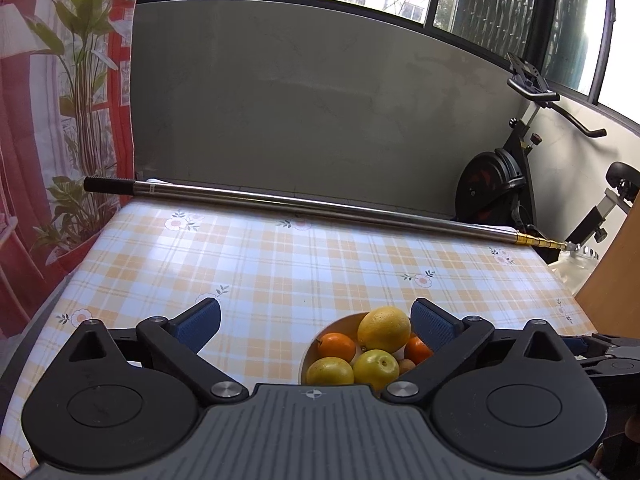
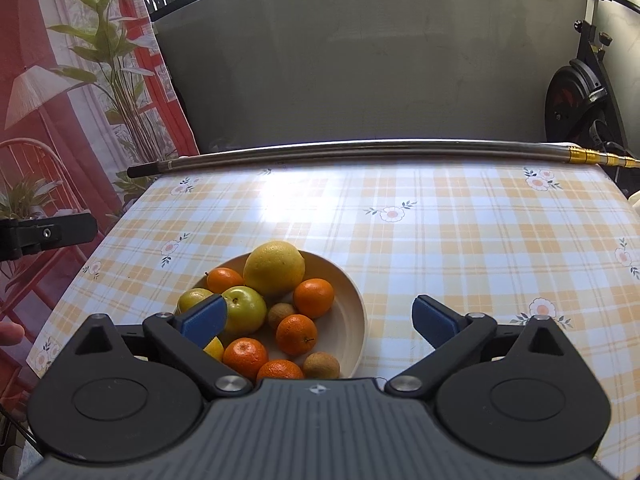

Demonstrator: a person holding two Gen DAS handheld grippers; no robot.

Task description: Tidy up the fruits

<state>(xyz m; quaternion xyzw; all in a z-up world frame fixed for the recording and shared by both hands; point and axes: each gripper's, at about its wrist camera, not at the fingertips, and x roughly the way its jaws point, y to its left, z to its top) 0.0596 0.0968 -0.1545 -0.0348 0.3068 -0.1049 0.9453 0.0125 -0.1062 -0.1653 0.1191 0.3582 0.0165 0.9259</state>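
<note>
All the fruit in view is gathered in one cream-coloured bowl [image 2: 352, 300] that stands on the checked tablecloth [image 2: 460, 240]. A large lemon [image 2: 274, 266] is seen at the far side of the pile, with a green apple [image 2: 245, 309] just beside it and a second yellow-green fruit [image 2: 192, 299] partly hidden behind a fingertip. Several mandarins are packed around them, among them one near the rim [image 2: 314, 297] and one in the middle [image 2: 297, 334], and two small brown fruits [image 2: 321, 365], too small to be named for certain, are tucked in between.

No fruit is seen lying loose on the cloth in either view. Only a long metal pole [image 2: 360, 151] is laid along the far edge.

The left gripper [image 1: 316, 324] is held with its jaws spread wide and nothing between the pads. The right gripper [image 2: 320, 320] is likewise spread wide and empty, above the near part of the bowl.

The gathering is judged complete or very nearly so. What is left, if anything, cannot be told from these views.
</note>
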